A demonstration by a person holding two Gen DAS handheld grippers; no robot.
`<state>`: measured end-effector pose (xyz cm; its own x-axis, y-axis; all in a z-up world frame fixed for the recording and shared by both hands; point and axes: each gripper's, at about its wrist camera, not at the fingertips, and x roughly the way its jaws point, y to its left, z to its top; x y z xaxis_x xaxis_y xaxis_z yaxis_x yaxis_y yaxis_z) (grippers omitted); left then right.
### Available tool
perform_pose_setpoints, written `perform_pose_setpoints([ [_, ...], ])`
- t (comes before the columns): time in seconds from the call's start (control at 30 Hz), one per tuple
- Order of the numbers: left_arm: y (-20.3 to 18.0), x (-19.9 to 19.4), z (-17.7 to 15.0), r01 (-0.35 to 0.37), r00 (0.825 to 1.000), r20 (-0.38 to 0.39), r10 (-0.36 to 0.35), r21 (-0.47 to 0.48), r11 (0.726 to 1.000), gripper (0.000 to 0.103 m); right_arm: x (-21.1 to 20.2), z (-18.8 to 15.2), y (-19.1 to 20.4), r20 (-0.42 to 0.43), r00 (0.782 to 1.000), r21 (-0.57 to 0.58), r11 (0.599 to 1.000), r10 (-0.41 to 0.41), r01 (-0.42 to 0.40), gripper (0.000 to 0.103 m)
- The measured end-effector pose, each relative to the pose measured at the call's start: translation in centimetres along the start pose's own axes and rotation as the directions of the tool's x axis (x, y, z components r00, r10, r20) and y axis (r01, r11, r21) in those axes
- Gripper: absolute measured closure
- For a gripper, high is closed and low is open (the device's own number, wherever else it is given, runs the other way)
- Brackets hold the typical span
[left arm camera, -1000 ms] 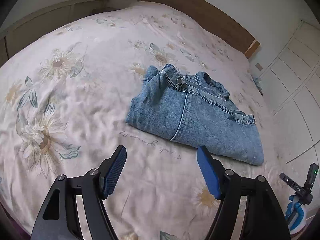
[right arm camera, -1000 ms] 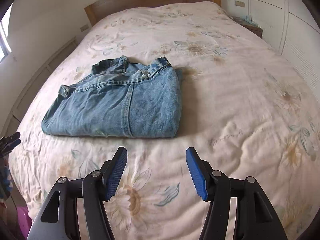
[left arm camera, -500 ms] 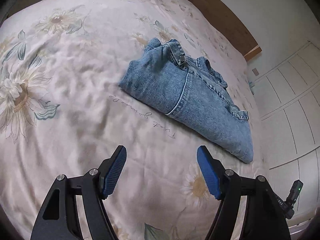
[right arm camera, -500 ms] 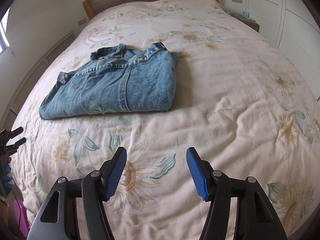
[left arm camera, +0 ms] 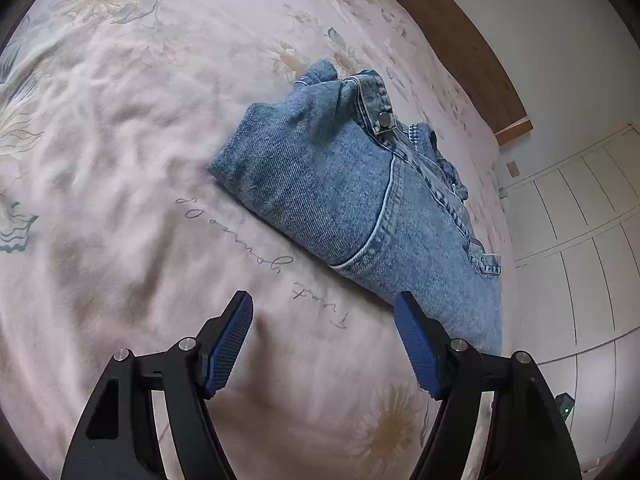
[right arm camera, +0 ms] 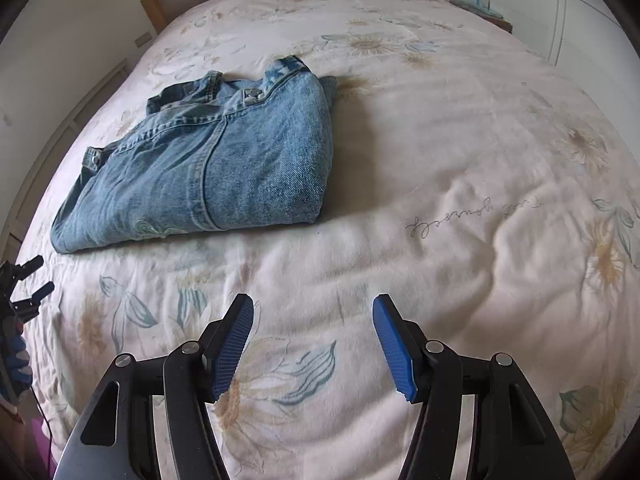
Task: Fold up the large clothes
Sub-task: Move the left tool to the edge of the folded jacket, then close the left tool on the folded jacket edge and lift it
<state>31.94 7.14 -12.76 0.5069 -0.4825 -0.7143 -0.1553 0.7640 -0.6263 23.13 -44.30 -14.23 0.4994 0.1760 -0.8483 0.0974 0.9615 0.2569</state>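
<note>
One folded denim garment (left arm camera: 360, 200), one floral bedspread (left arm camera: 120, 160), one wooden headboard (left arm camera: 472, 48), two grippers

The bedspread (right arm camera: 460, 160) bears cursive script, upside down; not legible.

Folded denim jacket (right arm camera: 208, 160) on floral bedspread (right arm camera: 440, 152)

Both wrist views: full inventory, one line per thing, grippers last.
denim garment: one, faded blue, folded, lying flat on the bed.
bedspread: one, pale pink with daisy print and script lettering, covers the whole bed.
headboard: one, brown wood, far end of the bed.
wardrobe doors: white, panelled, beside the bed.
nightstand: one, wood, next to the headboard.
left gripper: one, black with blue pads, open, empty, above the bedspread near the garment's edge.
right gripper: one, black with blue pads, open, empty, above the bedspread.
</note>
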Motion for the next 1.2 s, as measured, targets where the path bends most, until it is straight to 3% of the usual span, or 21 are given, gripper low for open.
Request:
perform_pose_setpoints([
  [0.5, 0.2, 4.5, 3.1, 0.083, 0.996, 0.041, -0.078, -0.138, 0.987, 0.035, 2.9, 1.0, -2.0, -0.018, 1.0, 0.021, 1.0, -0.005, 0.006, 0.039],
  [0.87, 2.8, 6.2, 6.1, 0.198, 0.977, 0.138, -0.162, -0.305, 0.932, 0.035, 2.8, 1.4, -3.1, -0.015, 1.0, 0.024, 1.0, -0.014, 0.014, 0.039],
  [1.03, 3.1, 5.9, 8.3, 0.216, 0.971, 0.173, -0.165, -0.34, 0.915, 0.035, 2.2, 1.6, -3.9, -0.008, 1.0, 0.025, 0.999, -0.028, 0.029, 0.039],
  [1.2, 2.7, 5.5, 9.6, 0.19, 0.974, 0.179, -0.135, -0.335, 0.923, 0.037, 1.4, 1.6, -5.2, 0.003, 0.999, 0.034, 0.998, -0.048, 0.048, 0.039],
])
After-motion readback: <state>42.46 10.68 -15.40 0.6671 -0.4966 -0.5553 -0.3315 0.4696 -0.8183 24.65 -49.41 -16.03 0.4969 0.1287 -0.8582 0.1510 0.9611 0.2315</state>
